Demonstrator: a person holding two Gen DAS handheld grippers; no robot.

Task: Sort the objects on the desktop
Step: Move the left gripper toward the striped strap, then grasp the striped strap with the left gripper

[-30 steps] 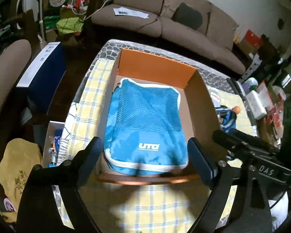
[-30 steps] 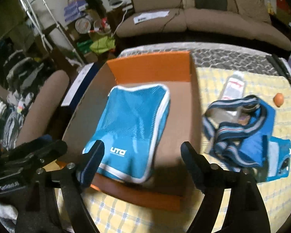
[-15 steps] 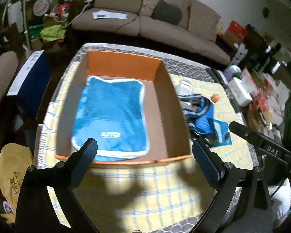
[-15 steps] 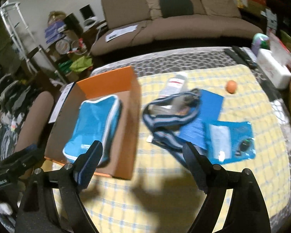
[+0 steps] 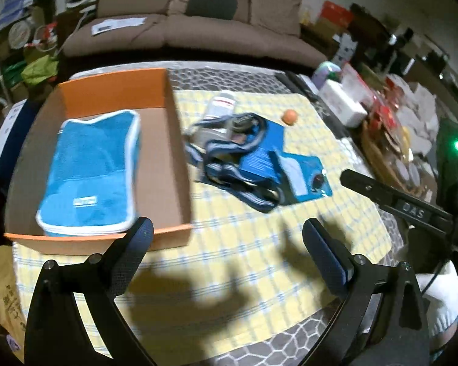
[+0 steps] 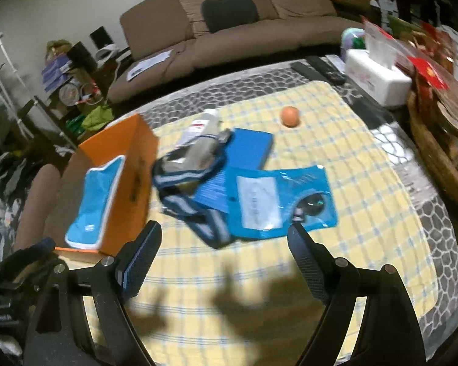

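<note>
**Both grippers empty, over the cloth near the box**

Left gripper (image 5: 227, 231): fingers spread wide, nothing between them, just yellow checked cloth (image 5: 244, 262) below. Its jaws have just been opening wider. Right gripper (image 6: 224, 238): fingers also apart and empty, hovering above the same cloth; the near edge of the blue foil packet (image 6: 282, 201) sits just beyond its fingertips, not touched

Where the items are:
- blue mesh pouch (image 5: 91, 167) lies flat inside the orange cardboard box (image 5: 171, 140), at the left end of the surface (image 6: 436, 216)
- striped strap (image 6: 192, 177) in a loose heap just right of the box, lying over a clear bottle (image 6: 203, 134) and a flat blue box (image 6: 244, 158)
- blue foil packet overlaps the near edge of that flat blue box, small dark round part visible through it
- small orange ball (image 6: 290, 116) alone on the cloth, farther back, apart from the heap

Right edge of the surface: white tissue box (image 6: 377, 76), dark remote (image 6: 319, 68) beside it, blurred clutter past that. Brown sofa (image 6: 229, 21) behind. Both views are motion-blurred, pouch label unreadable
</note>
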